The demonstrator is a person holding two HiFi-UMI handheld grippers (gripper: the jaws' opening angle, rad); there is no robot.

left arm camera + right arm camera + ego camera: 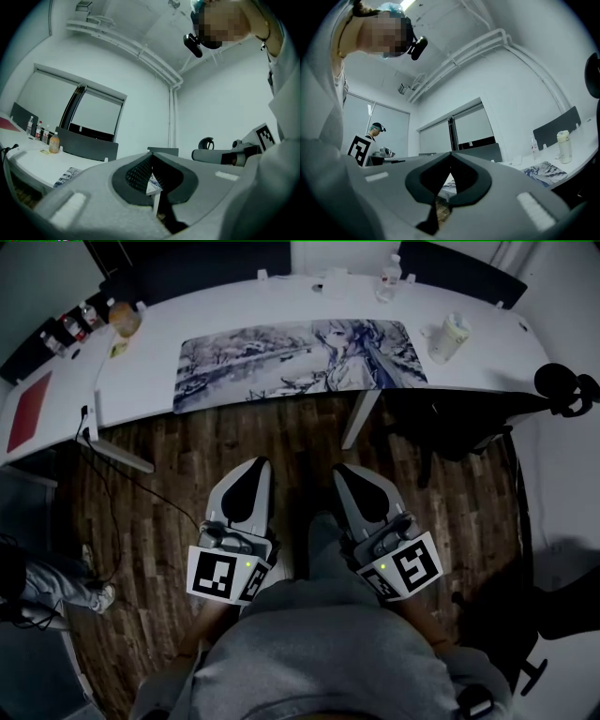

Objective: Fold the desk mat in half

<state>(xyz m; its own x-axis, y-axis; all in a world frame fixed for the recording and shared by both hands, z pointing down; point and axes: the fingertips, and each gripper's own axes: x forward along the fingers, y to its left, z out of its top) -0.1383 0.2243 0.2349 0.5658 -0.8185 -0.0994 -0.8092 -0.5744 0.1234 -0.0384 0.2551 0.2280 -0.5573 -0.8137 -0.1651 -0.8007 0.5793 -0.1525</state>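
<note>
The desk mat [298, 362], printed with a blue-grey winter picture, lies flat and unfolded on the long white desk [216, 320] at the top of the head view. Both grippers hang over the wooden floor, well short of the desk's near edge. My left gripper [255, 465] is shut with nothing in it, tips pointing toward the mat. My right gripper [343, 470] is shut and empty too, beside the left one. A strip of the mat [65, 176] shows in the left gripper view, and its right end [543, 169] in the right gripper view.
On the desk stand a pale cup [448, 337] right of the mat, a bottle [390, 276] behind it and an orange bottle [124, 318] at the left. A desk leg [359, 418] stands below the mat. Black headphones [567, 388] lie at the far right. A cable [141, 486] trails over the floor.
</note>
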